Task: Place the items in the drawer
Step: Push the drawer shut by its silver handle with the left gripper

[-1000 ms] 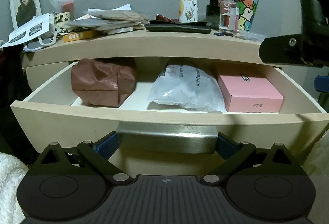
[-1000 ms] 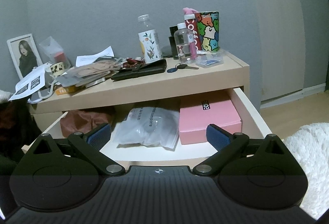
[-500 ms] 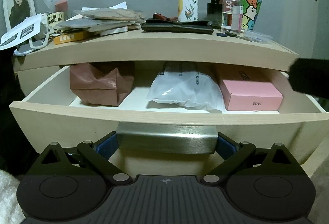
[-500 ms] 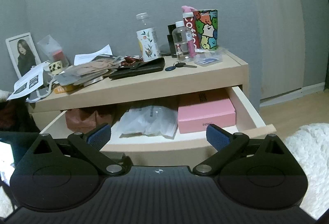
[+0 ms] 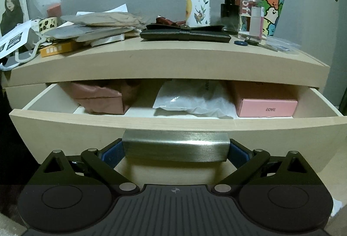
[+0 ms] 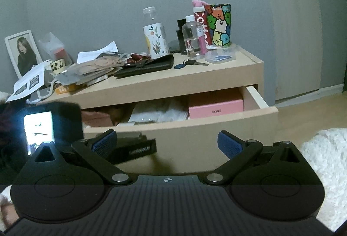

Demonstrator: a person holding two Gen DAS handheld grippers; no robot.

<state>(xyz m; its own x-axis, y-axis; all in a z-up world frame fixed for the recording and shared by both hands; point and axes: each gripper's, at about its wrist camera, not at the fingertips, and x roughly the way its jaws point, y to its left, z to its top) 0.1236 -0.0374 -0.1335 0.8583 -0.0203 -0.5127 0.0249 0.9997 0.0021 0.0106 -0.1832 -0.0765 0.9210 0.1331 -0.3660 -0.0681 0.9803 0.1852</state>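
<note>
Left gripper (image 5: pixel 175 152) is at the drawer (image 5: pixel 65 134) front, fingers (image 5: pixel 111 152) set either side of the metal handle (image 5: pixel 175 148), blue pads right at its ends; can't tell if they're actually clamped on it or just bracketing it. Drawer is partly open under the nightstand top (image 5: pixel 169 56). Inside, left to right: brown paper bag (image 5: pixel 102 99), white plastic bag (image 5: pixel 195 100), pink box (image 5: pixel 267 103) against the right wall. All three sit toward the back, half under the top's overhang. Right gripper (image 6: pixel 167 142) is off to the right of the drawer front, fingers (image 6: pixel 229 143) spread wide, nothing between them. From the right wrist view the left gripper body shows at lower left with a lit camera screen (image 6: pixel 39 131). On top of the nightstand: floral bottle (image 5: pixel 197 5), black wallet (image 5: pixel 184 34) in front of it, clear bottle with pink label (image 5: pixel 251 15), colourful cartoon cup (image 5: pixel 272 11), keys with blue fob (image 6: pixel 188 63), stack of papers and packets (image 5: pixel 97 27) left of centre, framed photo (image 6: pixel 22 52) leaning on the wall at far left. White fluffy rug (image 6: pixel 325 162) on the floor at right.
</note>
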